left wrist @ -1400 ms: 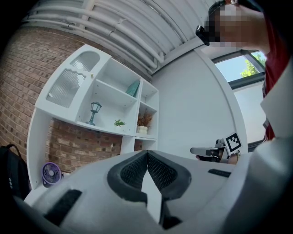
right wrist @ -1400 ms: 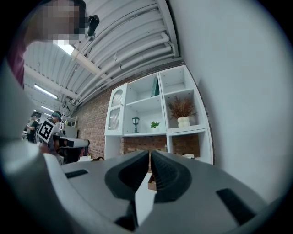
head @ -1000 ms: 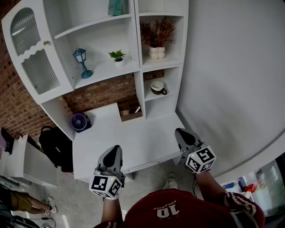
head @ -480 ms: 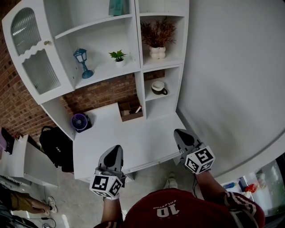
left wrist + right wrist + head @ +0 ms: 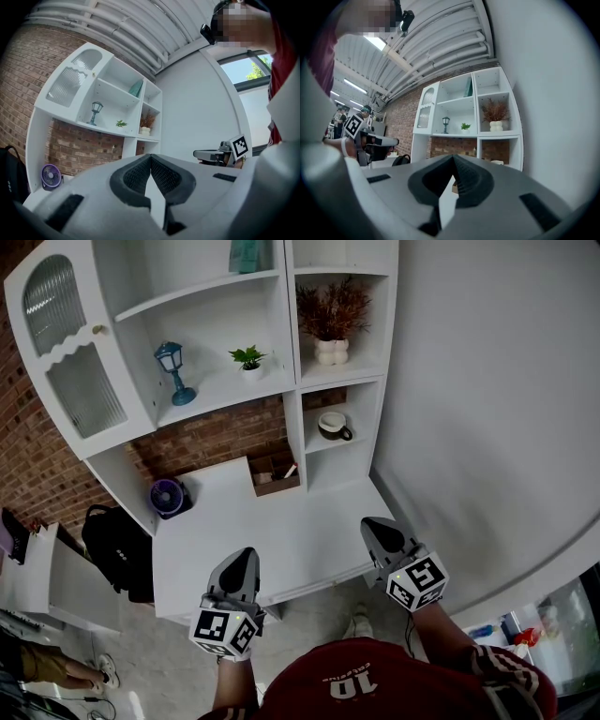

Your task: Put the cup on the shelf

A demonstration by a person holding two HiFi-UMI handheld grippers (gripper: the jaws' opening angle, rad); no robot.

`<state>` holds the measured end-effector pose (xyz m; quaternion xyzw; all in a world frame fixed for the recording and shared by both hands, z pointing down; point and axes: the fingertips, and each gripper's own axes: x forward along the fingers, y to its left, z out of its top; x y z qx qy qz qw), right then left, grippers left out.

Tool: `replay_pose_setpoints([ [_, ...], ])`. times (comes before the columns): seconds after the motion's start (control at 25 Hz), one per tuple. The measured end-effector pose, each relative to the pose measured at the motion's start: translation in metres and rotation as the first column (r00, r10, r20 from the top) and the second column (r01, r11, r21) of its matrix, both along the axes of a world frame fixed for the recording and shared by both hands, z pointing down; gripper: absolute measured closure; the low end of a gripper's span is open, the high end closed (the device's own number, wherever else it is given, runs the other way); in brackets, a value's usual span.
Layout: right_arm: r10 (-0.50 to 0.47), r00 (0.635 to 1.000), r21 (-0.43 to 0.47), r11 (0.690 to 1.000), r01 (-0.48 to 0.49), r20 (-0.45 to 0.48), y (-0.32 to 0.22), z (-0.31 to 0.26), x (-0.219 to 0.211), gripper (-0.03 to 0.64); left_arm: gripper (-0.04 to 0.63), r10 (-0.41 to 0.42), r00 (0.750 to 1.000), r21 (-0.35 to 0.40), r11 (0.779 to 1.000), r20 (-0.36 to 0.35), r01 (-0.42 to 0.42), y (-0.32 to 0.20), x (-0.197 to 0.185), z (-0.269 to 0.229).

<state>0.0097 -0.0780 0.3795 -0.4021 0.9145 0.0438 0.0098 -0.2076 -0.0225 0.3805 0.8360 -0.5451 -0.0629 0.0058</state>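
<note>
A white cup with a dark rim and handle point(image 5: 331, 425) stands in the lower right compartment of the white shelf unit point(image 5: 292, 413); the right gripper view shows only its rim point(image 5: 497, 162). Both grippers hover over the front edge of the white desk point(image 5: 281, 540), well short of the cup. My left gripper point(image 5: 246, 553) is shut with nothing in it, its pads meeting at the tip point(image 5: 150, 156). My right gripper point(image 5: 368, 522) is also shut and empty point(image 5: 453, 157), pointing toward the shelf.
On the desk stand a purple fan point(image 5: 167, 496) at the back left and a wooden box point(image 5: 275, 472) at the back centre. The upper shelves hold a blue lantern point(image 5: 172, 371), a small plant point(image 5: 247, 357) and a vase of dried stems point(image 5: 330, 350). A black backpack point(image 5: 117, 545) sits on the floor to the left.
My right gripper has drawn back slightly toward me and to the left. The left gripper and the cup have stayed put.
</note>
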Motion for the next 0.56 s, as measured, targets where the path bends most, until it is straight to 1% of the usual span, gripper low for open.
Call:
replay_pose_setpoints([
  [0.36, 0.006, 1.000, -0.020, 1.000, -0.006, -0.007, 0.0007, 0.0042, -0.0003, 0.615, 0.594, 0.005, 1.000, 0.000, 1.000, 0.001, -0.005, 0.0006, 0.0019, 0.0002],
  [0.56, 0.006, 1.000, -0.029, 1.000, -0.006, 0.012, 0.0002, 0.0021, -0.0011, 0.615, 0.594, 0.002, 1.000, 0.001, 1.000, -0.001, -0.002, 0.0010, 0.0002, -0.0023],
])
